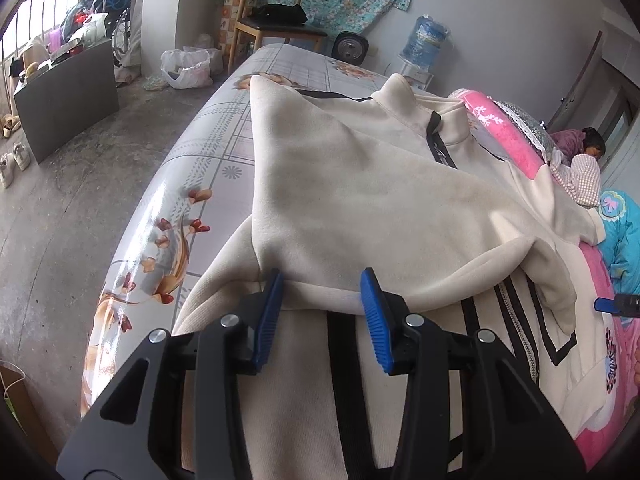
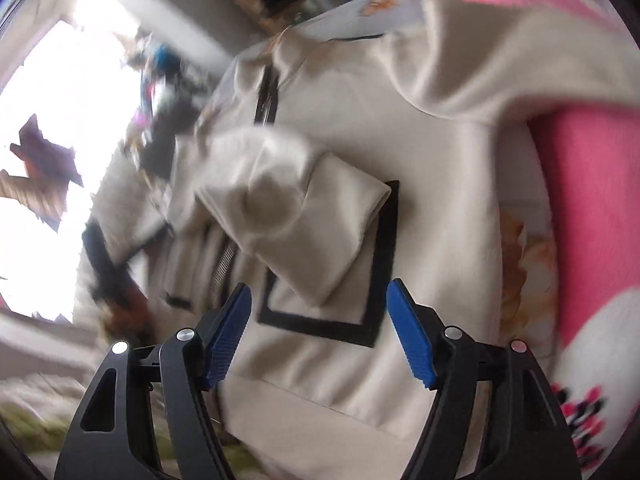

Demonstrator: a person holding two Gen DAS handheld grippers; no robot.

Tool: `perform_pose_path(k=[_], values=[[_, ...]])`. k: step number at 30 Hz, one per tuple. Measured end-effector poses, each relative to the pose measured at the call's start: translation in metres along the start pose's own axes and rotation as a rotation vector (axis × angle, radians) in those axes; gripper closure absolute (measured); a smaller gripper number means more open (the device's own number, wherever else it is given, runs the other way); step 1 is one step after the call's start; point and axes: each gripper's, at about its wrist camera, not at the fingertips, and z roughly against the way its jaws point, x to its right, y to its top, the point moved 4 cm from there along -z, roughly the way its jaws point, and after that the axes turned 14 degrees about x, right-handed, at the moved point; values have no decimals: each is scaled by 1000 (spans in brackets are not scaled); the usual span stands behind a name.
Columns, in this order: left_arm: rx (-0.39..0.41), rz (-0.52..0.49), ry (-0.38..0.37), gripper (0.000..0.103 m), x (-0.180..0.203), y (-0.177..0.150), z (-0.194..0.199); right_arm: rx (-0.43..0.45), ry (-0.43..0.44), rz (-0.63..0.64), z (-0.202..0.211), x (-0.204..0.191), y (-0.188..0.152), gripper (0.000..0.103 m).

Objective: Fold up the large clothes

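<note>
A cream zip-up jacket (image 1: 360, 200) with black trim lies spread on a floral bed sheet (image 1: 192, 184). One part is folded over its front. My left gripper (image 1: 322, 292) is at the near fold edge, its blue pads closed on a thick bunch of that cream cloth, where wrinkles gather. In the blurred right wrist view the jacket (image 2: 340, 120) shows a folded sleeve (image 2: 288, 216) lying across a black-outlined pocket. My right gripper (image 2: 320, 312) hangs above the hem, open, with nothing between its pads. One blue tip of the right gripper (image 1: 604, 304) shows at the edge of the left wrist view.
A pink blanket (image 1: 516, 140) runs along the bed's right side, with a blue garment (image 1: 624, 232) beyond it. A wooden chair (image 1: 272, 20), a water bottle (image 1: 424, 40) and a plastic bag (image 1: 186, 68) stand past the bed's far end. A dark cabinet (image 1: 68, 92) is on the concrete floor at left.
</note>
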Motion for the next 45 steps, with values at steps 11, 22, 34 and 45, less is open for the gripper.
perform_pose_path(k=[11,22,34,45], values=[[2,2,0,64,0,-1,0,47,-56,-205,-37,19,16,34],[21,13,-13,65,-4,4,3,72,-220,-16,-57,6,32,92],[51,-156,50,57,13,-3,31,189,17,205,-21,-147,89,99],[38,-141,83,57,8,-2,21,107,-103,83,-37,-95,68,47]])
